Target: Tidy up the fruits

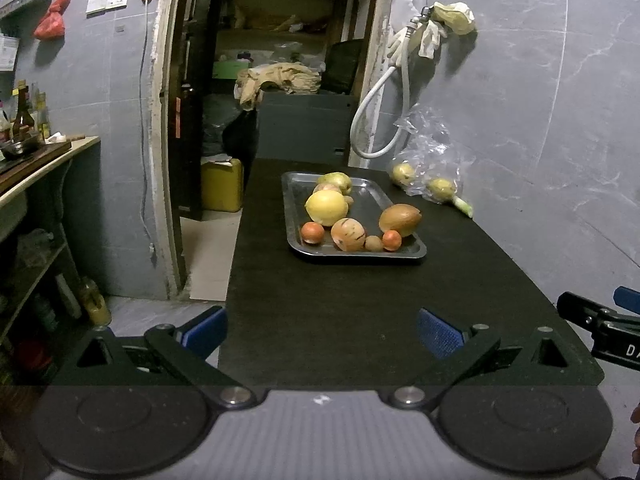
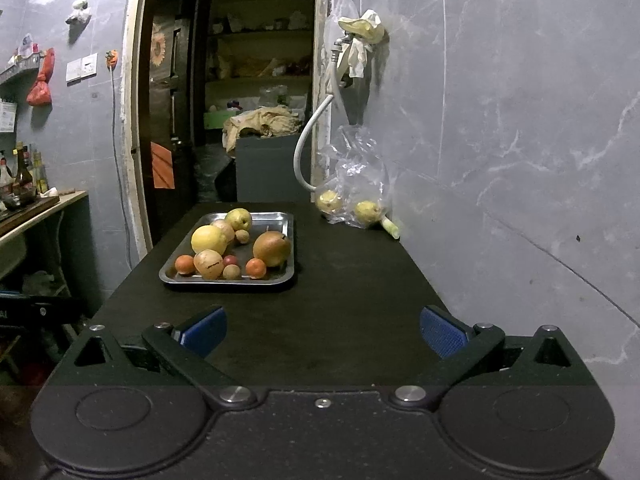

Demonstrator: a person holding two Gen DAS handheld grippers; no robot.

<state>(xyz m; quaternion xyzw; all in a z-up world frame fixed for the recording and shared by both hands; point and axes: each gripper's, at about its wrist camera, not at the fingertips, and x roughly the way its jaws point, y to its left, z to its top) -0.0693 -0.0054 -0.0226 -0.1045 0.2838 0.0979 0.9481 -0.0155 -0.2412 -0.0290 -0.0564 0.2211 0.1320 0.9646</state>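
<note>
Left wrist view: left gripper (image 1: pixel 322 332) held low over the near end of the dark table (image 1: pixel 360 300), jaws spread wide, blue pads (image 1: pixel 440 334) bare, nothing between them. Metal tray (image 1: pixel 296 200) sits mid-table, well ahead of the gripper. On it: a large yellow fruit (image 1: pixel 326 208), a tan round fruit (image 1: pixel 348 234) touching its near side, a brown oval fruit (image 1: pixel 400 220) to the right, two small orange fruits (image 1: pixel 313 232) at the near rim, a small brownish one (image 1: pixel 374 243) between, and a green-yellow pear (image 1: pixel 335 182) at the far end. Beyond the tray, by the grey wall (image 1: pixel 520 120), a clear plastic bag (image 1: pixel 430 152) holds two more yellow fruits (image 1: pixel 402 173). Part of the right gripper (image 1: pixel 600 320) shows at the right edge.

Right wrist view: right gripper (image 2: pixel 322 332) also over the near table end, jaws wide apart, gripping nothing. Tray (image 2: pixel 286 240) lies ahead and to the left, fruit heaped on it; the yellow fruit (image 2: pixel 209 239) is left of the brown oval one (image 2: pixel 272 248). Bag (image 2: pixel 356 160) with its two fruits (image 2: pixel 329 201) stands at the far right corner against the wall. A white hose (image 2: pixel 308 136) hangs above it. Open doorway (image 2: pixel 256 80) behind the table.
</note>
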